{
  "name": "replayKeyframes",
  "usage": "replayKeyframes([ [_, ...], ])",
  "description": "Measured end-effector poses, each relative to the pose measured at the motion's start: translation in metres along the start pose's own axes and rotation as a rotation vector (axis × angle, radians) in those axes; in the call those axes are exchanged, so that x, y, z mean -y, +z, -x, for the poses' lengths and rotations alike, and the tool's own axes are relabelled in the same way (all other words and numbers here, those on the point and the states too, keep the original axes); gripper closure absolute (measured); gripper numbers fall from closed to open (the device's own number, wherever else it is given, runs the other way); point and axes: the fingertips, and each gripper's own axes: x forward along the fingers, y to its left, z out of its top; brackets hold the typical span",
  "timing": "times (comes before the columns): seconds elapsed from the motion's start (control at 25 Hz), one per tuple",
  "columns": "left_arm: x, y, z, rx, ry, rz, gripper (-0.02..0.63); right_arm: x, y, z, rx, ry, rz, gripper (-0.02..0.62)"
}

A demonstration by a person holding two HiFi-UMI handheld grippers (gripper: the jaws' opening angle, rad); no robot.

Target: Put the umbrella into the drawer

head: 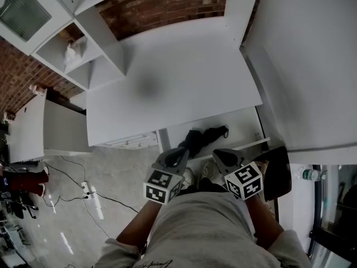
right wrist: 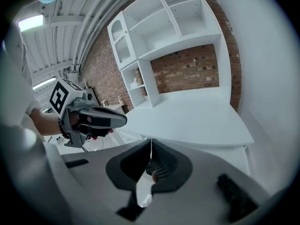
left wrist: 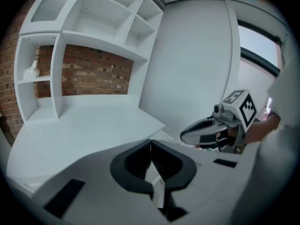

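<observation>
Closest in are two grippers: the left gripper point(head: 179, 154) and the right gripper point(head: 219, 155), both with jaws pressed together and nothing in them. Just past them is one open drawer point(head: 248, 144) with one black umbrella point(head: 203, 135) lying inside, its near end hidden behind the left gripper's tip. Further out there's one white desk point(head: 184, 77) and a shelf unit point(head: 97, 35) that's cut off by the frame edge.
</observation>
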Motion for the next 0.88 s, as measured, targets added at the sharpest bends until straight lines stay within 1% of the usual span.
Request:
replayKeyframes([
  [0.08, 0.001, -0.002, 0.001, -0.006, 0.000, -0.009, 0.589, -0.002, 0.001, 0.001, 0.001, 0.006, 0.002, 0.566],
  [0.24, 0.000, -0.004, 0.001, -0.019, 0.025, -0.026, 0.589, -0.003, 0.004, 0.002, 0.004, 0.011, 0.009, 0.568],
  [0.88, -0.005, -0.001, -0.002, -0.019, 0.036, -0.006, 0.589, 0.000, 0.012, -0.004, 0.007, 0.021, 0.025, 0.568],
])
